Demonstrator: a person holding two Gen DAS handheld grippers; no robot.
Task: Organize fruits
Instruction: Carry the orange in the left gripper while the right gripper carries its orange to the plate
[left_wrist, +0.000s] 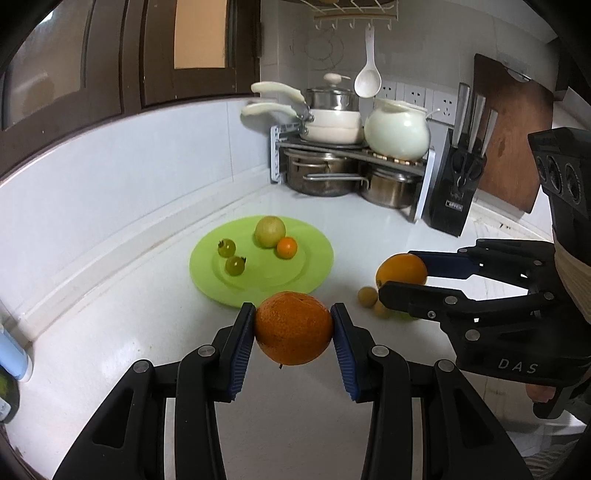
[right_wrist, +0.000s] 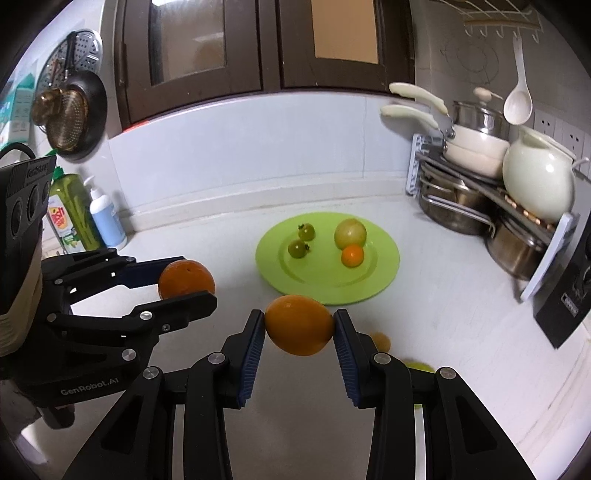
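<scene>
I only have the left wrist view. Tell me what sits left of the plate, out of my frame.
Observer: A green soap bottle and a white-and-blue pump bottle stand against the backsplash.
Operator: Report the wall above them.
Observer: A strainer and a dark pan hang there, with a perforated round tray behind them.
Operator: Check the right gripper's hold on its orange.
Observer: The right gripper is shut on its orange, a pad on each side, lifted off the counter.
Operator: Give me any marking on my own gripper.
Observer: The left gripper, shut on the other orange, reads GenRobot.AI on its body.
</scene>
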